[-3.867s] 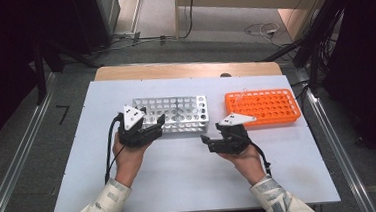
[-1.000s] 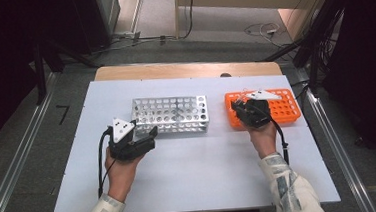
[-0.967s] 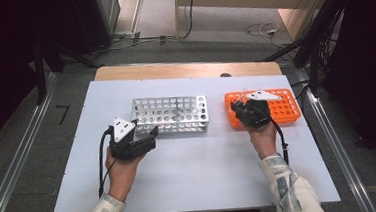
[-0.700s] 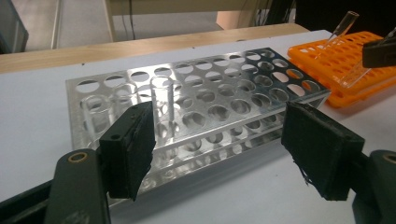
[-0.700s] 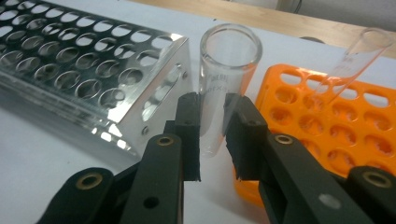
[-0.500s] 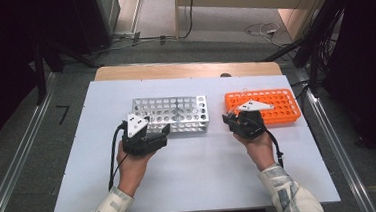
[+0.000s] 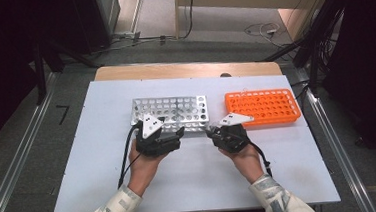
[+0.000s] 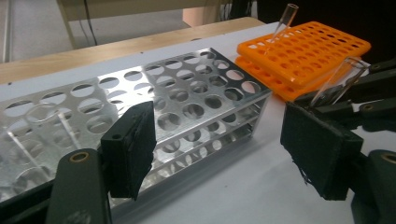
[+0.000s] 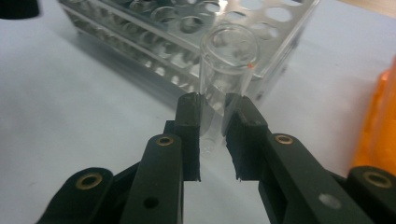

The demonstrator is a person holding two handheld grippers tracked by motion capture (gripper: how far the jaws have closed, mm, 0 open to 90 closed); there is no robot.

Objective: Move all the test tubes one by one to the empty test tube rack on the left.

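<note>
Right gripper clamped on upright glass tube; metal rack at eleven o'clock, nearer the left gripper, jaws apart, empty.

White bench, wooden strip along far edge. Directly on it: metal rack left of centre, holes in rows; orange rack to its right, near but apart, both set toward the far side. Possibly a clear tube or two standing in the metal rack's left end, hard to tell through glare.
</note>
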